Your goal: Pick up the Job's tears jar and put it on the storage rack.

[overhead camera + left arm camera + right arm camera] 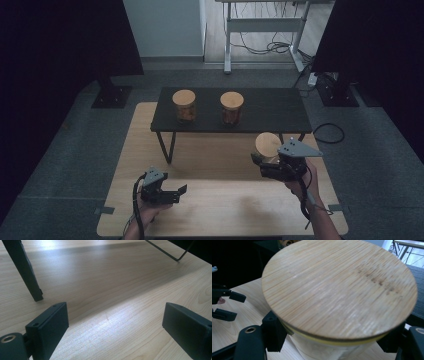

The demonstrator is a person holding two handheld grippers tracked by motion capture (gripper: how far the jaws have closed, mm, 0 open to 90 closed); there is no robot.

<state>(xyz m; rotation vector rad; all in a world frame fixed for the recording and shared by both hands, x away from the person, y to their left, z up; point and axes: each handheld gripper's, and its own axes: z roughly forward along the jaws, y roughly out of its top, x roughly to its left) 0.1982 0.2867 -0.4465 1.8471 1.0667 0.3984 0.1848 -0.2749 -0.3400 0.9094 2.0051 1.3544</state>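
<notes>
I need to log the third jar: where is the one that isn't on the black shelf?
In the high view the third jar is at the right, clamped in the right tool above the wooden table, just in front of the black shelf.

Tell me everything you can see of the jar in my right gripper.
The jar is a clear glass cylinder under a round, pale bamboo-look lid with fine straight grain and a yellowish seal ring beneath it. The right gripper is shut on the glass just below the lid, a black pad on either side. In the high view it sits above the light wooden table, near the black shelf's front right corner. Its contents cannot be told.
</notes>
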